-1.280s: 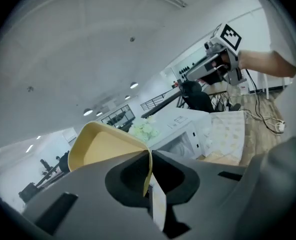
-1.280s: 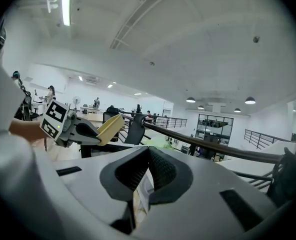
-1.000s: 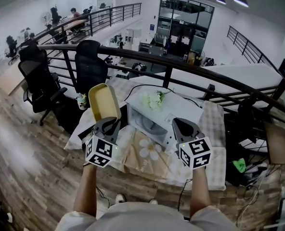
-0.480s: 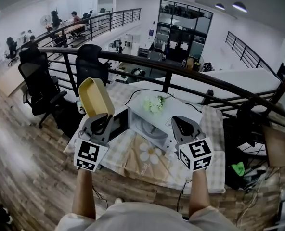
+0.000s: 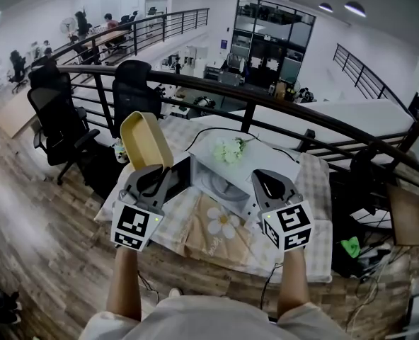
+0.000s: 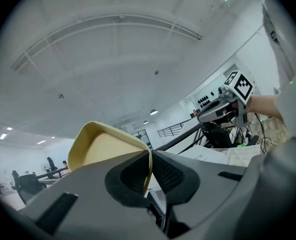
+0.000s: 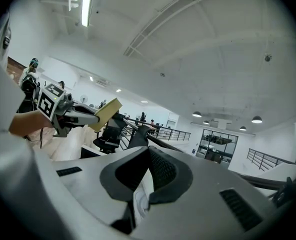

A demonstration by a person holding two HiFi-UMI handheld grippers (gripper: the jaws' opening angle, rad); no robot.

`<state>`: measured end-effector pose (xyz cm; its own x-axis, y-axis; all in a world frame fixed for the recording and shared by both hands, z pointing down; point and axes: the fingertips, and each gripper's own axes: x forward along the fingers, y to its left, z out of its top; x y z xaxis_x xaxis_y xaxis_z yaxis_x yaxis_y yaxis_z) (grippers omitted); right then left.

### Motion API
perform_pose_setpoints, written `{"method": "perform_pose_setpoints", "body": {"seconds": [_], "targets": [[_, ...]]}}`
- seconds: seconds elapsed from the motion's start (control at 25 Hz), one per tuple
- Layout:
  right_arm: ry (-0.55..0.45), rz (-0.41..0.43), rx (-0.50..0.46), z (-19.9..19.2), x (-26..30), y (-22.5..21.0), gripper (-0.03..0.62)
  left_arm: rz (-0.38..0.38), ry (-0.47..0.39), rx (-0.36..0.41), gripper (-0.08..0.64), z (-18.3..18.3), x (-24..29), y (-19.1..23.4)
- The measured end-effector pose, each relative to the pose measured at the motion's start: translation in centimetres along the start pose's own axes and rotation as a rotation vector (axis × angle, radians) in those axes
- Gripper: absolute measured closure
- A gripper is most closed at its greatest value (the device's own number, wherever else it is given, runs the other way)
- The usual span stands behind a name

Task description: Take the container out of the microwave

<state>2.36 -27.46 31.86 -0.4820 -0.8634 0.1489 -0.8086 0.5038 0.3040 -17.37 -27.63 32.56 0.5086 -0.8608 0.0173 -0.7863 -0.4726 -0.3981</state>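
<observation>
- The left gripper [image 6: 150, 170] is pinching the thin edge of the yellow container [image 6: 102, 145]. Its two jaws are pressing on the edge from both sides.
- The right gripper [image 7: 147, 170] is pressing its jaws together. Nothing is sitting between them. It is hanging just in front of the microwave [image 5: 232, 179].
- There is one container, one microwave and two grippers. One bunch of white flowers [image 5: 229, 149] is lying on top of the microwave.
- The container is out of the microwave. It is up in the air over the left side of the table [image 5: 312, 190], to the left of the microwave.
- The container is standing up on its edge. Its long side is pointing up and away from the left gripper, and leaning a little to the left. Its hollow side looks to be facing the person.
- The microwave door [image 5: 178, 180] is standing open.
</observation>
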Motion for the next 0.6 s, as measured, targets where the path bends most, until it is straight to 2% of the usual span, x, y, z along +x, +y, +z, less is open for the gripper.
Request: {"method": "perform_pose_setpoints", "body": {"seconds": [0.28, 0.6], "targets": [[0.009, -0.001, 0.009, -0.5, 0.5, 0.2, 0.580, -0.012, 0.012, 0.020, 0.526, -0.7, 0.3, -0.4], [0.022, -0.013, 0.022, -1.3, 0.5, -0.3, 0.580, -0.023, 0.016, 0.008, 0.526, -1.1, 0.7, -0.7]]}}
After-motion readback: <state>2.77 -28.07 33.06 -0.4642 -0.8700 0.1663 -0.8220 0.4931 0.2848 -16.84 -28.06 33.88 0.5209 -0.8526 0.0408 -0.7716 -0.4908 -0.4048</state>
